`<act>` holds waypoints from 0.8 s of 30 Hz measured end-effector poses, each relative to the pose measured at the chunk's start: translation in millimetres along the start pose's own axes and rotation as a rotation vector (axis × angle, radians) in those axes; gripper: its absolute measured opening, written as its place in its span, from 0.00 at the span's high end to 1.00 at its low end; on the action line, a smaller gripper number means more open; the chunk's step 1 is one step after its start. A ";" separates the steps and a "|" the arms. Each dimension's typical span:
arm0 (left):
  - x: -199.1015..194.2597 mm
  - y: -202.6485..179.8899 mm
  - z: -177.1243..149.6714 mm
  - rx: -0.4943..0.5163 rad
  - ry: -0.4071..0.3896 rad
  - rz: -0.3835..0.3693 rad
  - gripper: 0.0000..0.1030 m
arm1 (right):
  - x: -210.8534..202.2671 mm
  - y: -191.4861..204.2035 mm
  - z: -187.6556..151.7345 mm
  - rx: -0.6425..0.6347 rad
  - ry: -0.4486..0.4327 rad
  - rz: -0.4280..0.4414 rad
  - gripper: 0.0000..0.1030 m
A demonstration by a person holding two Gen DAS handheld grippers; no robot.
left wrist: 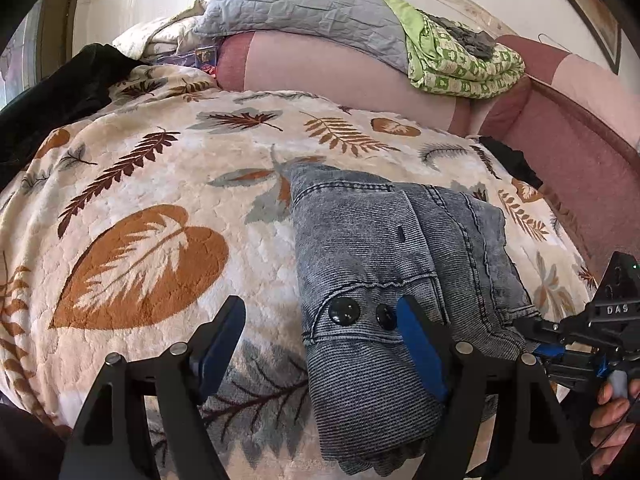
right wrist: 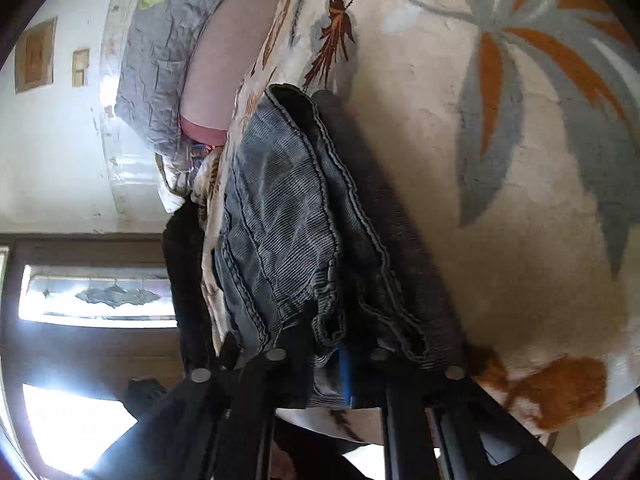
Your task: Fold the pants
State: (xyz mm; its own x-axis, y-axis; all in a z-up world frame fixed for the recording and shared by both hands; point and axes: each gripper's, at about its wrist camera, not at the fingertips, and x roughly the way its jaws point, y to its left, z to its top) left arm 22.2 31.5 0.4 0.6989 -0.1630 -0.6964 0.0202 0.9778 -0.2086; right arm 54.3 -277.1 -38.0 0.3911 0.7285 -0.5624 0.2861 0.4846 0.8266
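Grey-blue denim pants (left wrist: 384, 256) lie folded in a thick stack on a cream leaf-print blanket (left wrist: 160, 184). My left gripper (left wrist: 320, 344) is open above the stack's near-left corner. Its left finger is over the blanket and its right finger over the denim, beside two black buttons (left wrist: 344, 310). My right gripper (left wrist: 538, 346) comes in from the right, held by a hand (left wrist: 612, 412), and is shut on the stack's right edge. In the right wrist view the pants (right wrist: 280, 220) fill the middle. The right gripper (right wrist: 336, 360) pinches their hemmed layers, with a blue pad (right wrist: 345, 372) showing against the cloth.
A grey quilted pillow (left wrist: 304, 4) and a green patterned cloth (left wrist: 460, 60) lie on pink bedding (left wrist: 332, 72) at the far side. A pink padded edge (left wrist: 580, 160) runs along the right. A dark garment (left wrist: 60, 92) lies at the far left. A bright window (right wrist: 100, 296) shows in the right wrist view.
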 end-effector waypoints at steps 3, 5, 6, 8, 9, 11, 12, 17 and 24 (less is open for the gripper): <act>-0.9 0.0 -0.8 0.003 -0.004 0.007 0.24 | -3.7 24.1 -7.6 -0.119 -0.028 -0.074 0.94; -1.3 0.1 -1.5 0.005 -0.005 0.010 0.24 | -12.0 42.6 -13.6 -0.193 -0.058 -0.101 0.94; -1.6 0.6 -1.6 0.003 -0.005 0.009 0.24 | -14.0 49.4 -14.9 -0.217 -0.067 -0.109 0.94; -1.9 1.2 -2.1 0.001 -0.003 0.007 0.24 | -24.9 64.3 -21.3 -0.274 -0.093 -0.120 0.94; -2.1 1.4 -2.2 0.001 -0.002 0.006 0.23 | -31.6 69.1 -25.5 -0.294 -0.103 -0.120 0.94; -2.8 1.4 -2.5 -0.002 -0.004 0.011 0.20 | -32.8 71.9 -31.6 -0.316 -0.112 -0.139 0.94; -2.8 1.2 -2.6 -0.002 -0.003 0.015 0.19 | -30.8 66.8 -32.8 -0.317 -0.107 -0.160 0.94; -12.7 -1.1 -0.8 0.015 -0.025 0.002 0.19 | -5.5 20.1 -31.3 -0.223 -0.055 -0.174 0.95; 0.5 -25.5 -10.0 0.175 0.027 0.101 0.19 | -10.4 19.2 -27.5 -0.238 -0.044 -0.179 0.94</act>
State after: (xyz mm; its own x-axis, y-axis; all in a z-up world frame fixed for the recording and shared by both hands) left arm 14.8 5.2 -1.5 0.6840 -0.0640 -0.7267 0.0764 0.9970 -0.0159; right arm 31.6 -262.1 -15.8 0.3922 0.6016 -0.6959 0.1432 0.7073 0.6922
